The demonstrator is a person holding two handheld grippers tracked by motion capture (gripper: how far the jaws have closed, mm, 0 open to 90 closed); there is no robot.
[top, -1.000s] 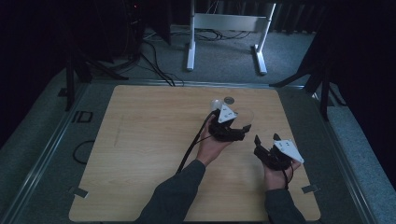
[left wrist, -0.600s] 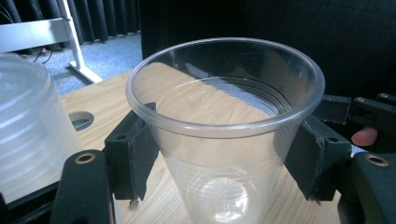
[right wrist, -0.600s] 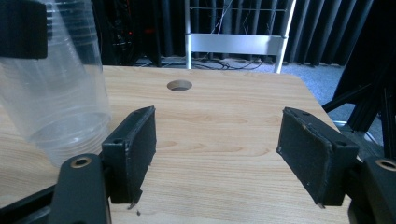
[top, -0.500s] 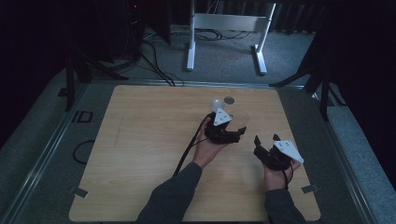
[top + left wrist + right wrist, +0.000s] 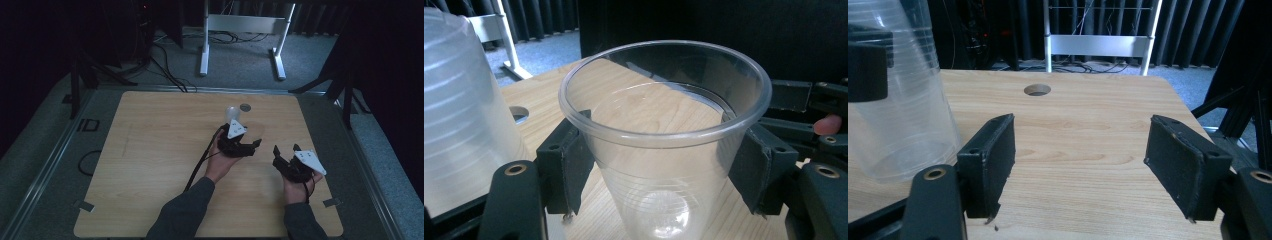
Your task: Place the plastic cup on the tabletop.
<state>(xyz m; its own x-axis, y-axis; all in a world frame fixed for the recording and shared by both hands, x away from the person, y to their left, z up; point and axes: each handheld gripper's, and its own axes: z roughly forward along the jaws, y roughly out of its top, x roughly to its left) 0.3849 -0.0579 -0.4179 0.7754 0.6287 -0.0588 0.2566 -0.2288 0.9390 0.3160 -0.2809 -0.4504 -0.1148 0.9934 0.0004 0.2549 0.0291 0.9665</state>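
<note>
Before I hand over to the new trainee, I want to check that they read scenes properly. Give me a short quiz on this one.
1. True or false: the right gripper grips a cup.
2. What is the left gripper shut on?
3. Fill in: near the table's far edge is a round ___.
Key: 1 false, it is open and empty; 2 a clear cup, upright; 3 hole.

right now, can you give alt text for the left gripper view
A clear plastic cup stands upright, mouth up, between the left gripper's two black jaws, which press its sides. A second clear cup stands at left on the wooden table.
</note>
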